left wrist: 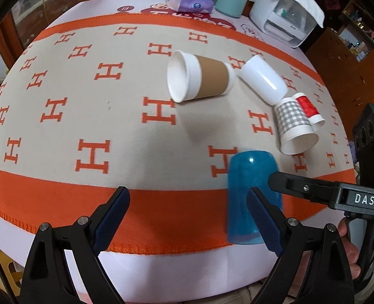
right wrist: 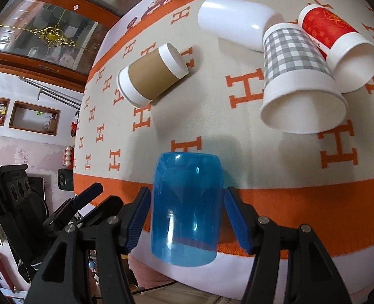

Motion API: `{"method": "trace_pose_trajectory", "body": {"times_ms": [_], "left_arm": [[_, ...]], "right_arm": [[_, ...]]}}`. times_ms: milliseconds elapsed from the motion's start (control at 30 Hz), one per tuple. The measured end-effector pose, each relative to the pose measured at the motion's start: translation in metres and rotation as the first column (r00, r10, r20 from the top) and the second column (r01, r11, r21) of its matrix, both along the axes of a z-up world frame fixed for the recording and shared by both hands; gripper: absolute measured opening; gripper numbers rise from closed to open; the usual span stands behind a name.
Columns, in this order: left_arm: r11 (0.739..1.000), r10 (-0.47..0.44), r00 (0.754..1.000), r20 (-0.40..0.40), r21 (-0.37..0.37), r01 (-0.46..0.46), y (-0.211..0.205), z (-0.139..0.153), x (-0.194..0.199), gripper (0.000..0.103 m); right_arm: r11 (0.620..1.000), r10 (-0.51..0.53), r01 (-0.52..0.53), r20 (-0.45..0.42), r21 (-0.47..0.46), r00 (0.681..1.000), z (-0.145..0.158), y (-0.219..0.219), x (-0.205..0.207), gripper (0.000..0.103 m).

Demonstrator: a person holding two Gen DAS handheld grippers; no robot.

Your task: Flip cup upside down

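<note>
A translucent blue cup (right wrist: 185,207) stands upside down on the orange border of the cloth near the table's front edge; it also shows in the left wrist view (left wrist: 252,197). My right gripper (right wrist: 185,217) has a pad on each side of it, with narrow gaps, so the jaws are open. My left gripper (left wrist: 187,217) is open and empty, just left of the blue cup, its right finger in front of the cup. One right gripper finger (left wrist: 313,190) reaches in from the right.
Several cups lie on their sides on the H-patterned cloth (left wrist: 85,116): a brown-sleeved paper cup (left wrist: 199,76), a white cup (left wrist: 263,81), a grey checked cup (left wrist: 294,126), a red cup (left wrist: 311,109). Tissue pack (left wrist: 189,1), teal cup (left wrist: 231,1), white appliance (left wrist: 283,20) stand behind.
</note>
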State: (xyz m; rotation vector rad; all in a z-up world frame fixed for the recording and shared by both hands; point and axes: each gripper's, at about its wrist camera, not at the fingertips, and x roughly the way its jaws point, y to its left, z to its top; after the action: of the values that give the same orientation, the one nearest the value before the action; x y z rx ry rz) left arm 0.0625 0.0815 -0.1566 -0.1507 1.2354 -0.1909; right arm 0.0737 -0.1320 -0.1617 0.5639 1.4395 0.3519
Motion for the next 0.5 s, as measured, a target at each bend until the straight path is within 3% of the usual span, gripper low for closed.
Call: {"method": "trace_pose_trajectory", "body": {"times_ms": [500], "left_arm": [[1.000, 0.021, 0.998, -0.052, 0.000, -0.021, 0.006, -0.024, 0.011, 0.092]], "right_arm": [[0.998, 0.046, -0.045, -0.025, 0.038, 0.999, -0.018, 0.013, 0.011, 0.067]]}}
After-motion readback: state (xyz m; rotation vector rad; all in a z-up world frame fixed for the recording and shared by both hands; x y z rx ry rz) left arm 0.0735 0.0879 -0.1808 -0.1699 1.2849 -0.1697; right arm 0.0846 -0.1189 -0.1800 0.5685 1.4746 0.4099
